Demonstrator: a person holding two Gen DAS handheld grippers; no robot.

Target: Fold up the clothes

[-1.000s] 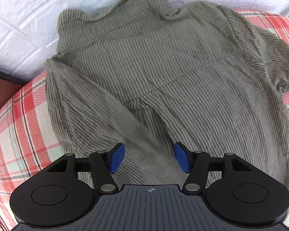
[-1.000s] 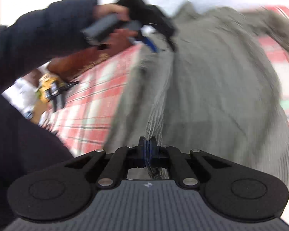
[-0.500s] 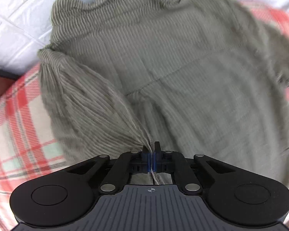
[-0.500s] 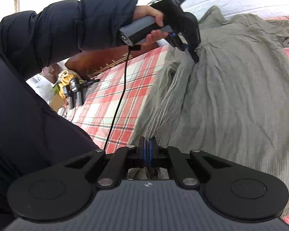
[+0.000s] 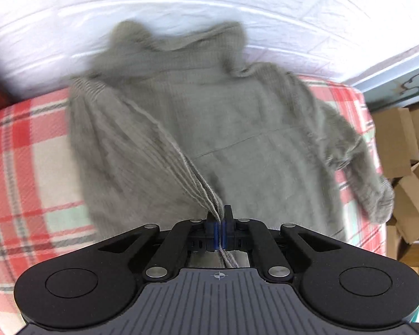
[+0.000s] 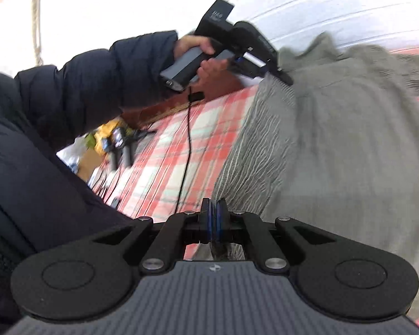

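On plaid cloth (image 5: 28, 153), grey shirt (image 5: 237, 128) (blurred), seemingly white wall (image 5: 181, 5) behind.

A plaid-covered bed (image 5: 28, 150) (red checks) bears the grey shirt (image 5: 237, 145).

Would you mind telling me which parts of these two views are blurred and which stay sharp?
Left wrist view: the shirt and plaid cover are motion-smeared, while the left gripper stays crisp. Right wrist view: the shirt's far side blurs, the right gripper is sharp, and the white wall is overexposed.
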